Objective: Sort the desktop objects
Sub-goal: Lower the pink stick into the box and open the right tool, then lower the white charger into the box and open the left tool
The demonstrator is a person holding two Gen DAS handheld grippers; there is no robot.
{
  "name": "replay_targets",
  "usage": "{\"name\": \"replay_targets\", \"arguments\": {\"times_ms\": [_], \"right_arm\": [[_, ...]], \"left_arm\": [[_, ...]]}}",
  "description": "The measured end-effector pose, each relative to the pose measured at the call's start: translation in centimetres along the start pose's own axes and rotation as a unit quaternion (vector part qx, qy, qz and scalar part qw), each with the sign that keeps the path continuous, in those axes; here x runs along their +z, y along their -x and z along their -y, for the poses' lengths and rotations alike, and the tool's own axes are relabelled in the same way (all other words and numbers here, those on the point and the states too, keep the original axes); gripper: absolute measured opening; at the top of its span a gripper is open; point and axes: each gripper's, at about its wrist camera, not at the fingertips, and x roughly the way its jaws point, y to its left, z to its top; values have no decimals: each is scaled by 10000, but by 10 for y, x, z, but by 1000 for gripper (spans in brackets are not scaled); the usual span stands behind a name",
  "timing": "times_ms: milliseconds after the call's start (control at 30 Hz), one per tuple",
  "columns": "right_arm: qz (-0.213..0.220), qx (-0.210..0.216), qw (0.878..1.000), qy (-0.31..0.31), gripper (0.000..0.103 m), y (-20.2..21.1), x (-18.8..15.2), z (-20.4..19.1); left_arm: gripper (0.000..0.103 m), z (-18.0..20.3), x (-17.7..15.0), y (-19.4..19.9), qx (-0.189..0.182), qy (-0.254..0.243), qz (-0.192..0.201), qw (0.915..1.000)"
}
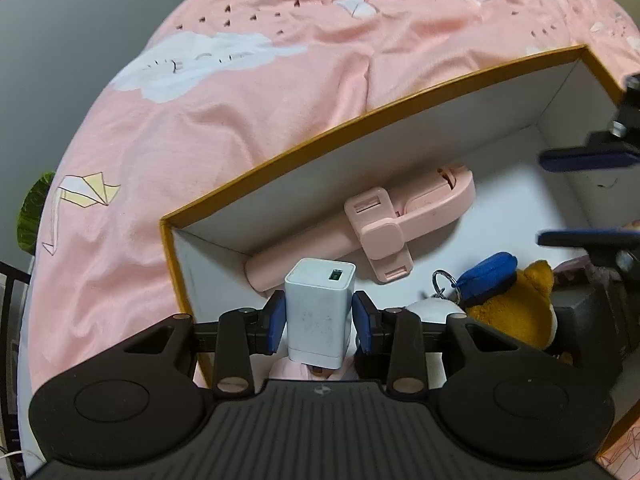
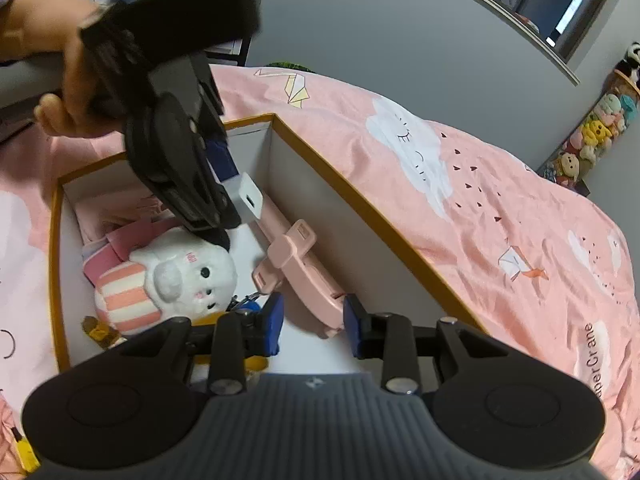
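Note:
My left gripper point(image 1: 319, 318) is shut on a white charger block point(image 1: 320, 312), its blue pads pressing on both sides, just above the near left corner of an orange-rimmed box point(image 1: 360, 168). The right wrist view shows that gripper point(image 2: 236, 184) and the charger point(image 2: 250, 196) over the box point(image 2: 328, 216), a hand on its handle. Inside lie a pink phone holder point(image 1: 404, 216) point(image 2: 304, 272), a white plush point(image 2: 188, 276) and an orange plush with a blue cap point(image 1: 516, 304). My right gripper point(image 2: 312, 328) point(image 1: 580, 198) stands open over the box with nothing between its fingers.
The box sits on a pink bedcover point(image 1: 240, 120) point(image 2: 480, 220) printed with clouds. A key ring point(image 1: 442, 280) lies by the orange plush. A grey wall and a shelf of soft toys point(image 2: 592, 136) stand beyond the bed.

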Motion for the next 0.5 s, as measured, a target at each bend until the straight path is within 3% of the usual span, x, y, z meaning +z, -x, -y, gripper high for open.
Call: {"name": "replay_targets", "arguments": {"times_ms": [233, 500], "right_arm": [[78, 16, 9999, -153, 35, 9, -6, 3], [84, 134, 9991, -383, 35, 12, -17, 3]], "left_arm": [[41, 9, 16, -22, -47, -609, -593, 9964], [41, -1, 17, -30, -260, -286, -790, 9961]]}}
